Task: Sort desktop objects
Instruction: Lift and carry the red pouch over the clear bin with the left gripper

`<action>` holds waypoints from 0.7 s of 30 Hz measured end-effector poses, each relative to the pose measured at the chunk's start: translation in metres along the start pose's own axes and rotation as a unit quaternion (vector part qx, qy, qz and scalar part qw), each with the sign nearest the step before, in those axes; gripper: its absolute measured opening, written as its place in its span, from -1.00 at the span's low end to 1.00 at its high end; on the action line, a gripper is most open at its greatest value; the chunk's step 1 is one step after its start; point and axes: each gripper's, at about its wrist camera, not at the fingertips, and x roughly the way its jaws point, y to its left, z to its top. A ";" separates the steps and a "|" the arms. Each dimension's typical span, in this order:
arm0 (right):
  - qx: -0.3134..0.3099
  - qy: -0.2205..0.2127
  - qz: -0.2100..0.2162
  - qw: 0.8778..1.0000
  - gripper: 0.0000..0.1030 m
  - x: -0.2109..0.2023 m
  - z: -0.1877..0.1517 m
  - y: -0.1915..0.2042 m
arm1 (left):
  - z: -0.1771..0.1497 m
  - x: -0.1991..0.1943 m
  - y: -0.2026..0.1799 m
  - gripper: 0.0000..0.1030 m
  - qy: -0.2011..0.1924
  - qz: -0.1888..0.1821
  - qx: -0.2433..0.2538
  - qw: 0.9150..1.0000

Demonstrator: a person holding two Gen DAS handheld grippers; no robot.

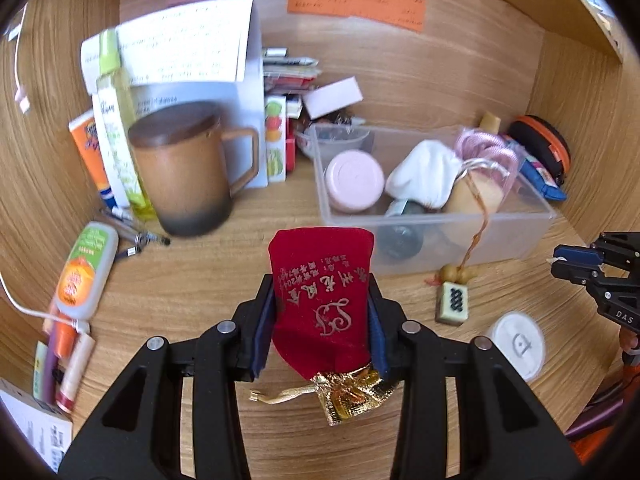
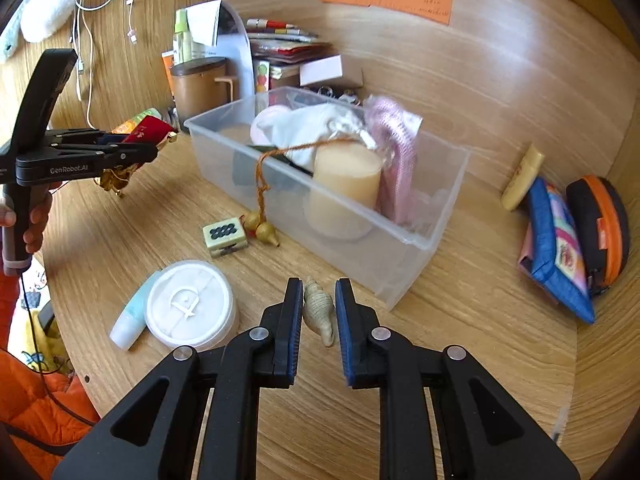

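Between my left fingers (image 1: 322, 320) sits the red velvet pouch (image 1: 320, 300), clamped from both sides by the blue pads. Its long axis runs straight along the fingers: gold drawstring mouth (image 1: 352, 394) nearest me, closed bottom pointing far, toward the clear plastic bin (image 1: 460, 236). My left hand (image 2: 34, 216) carries it off the wooden desk (image 1: 192, 280), to the left of the bin's near left corner.

Nearest in my right view, my right gripper (image 2: 318, 312) is drawn in on a small pale spiral shell (image 2: 318, 310); the left pad touches it, though a sliver of gap shows on the right side, so I judge it a light hold. The shell's long axis also lies along the fingers, its narrow tail (image 2: 329, 338) pointing back at me.

Farther on, the bin lies just beyond and slightly right of the shell, its long side running far-left to near-right. I judge my right hand nearer the bin's near corner, so the shell has the shorter carry.
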 end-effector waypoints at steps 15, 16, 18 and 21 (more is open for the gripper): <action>-0.008 -0.034 -0.033 0.999 -0.71 -0.017 0.033 -0.017 | 0.039 -0.010 -0.009 -0.22 -0.025 -0.024 0.020 0.999; -0.007 -0.037 -0.034 0.999 -0.71 -0.017 0.036 -0.018 | 0.042 -0.010 -0.010 -0.22 -0.026 -0.027 0.020 0.999; -0.006 -0.040 -0.037 0.998 -0.71 -0.016 0.040 -0.022 | 0.048 -0.007 -0.011 -0.22 -0.026 -0.035 0.021 0.999; -0.001 -0.039 -0.037 0.999 -0.71 -0.011 0.046 -0.029 | 0.058 0.000 -0.013 -0.22 -0.022 -0.055 0.016 0.998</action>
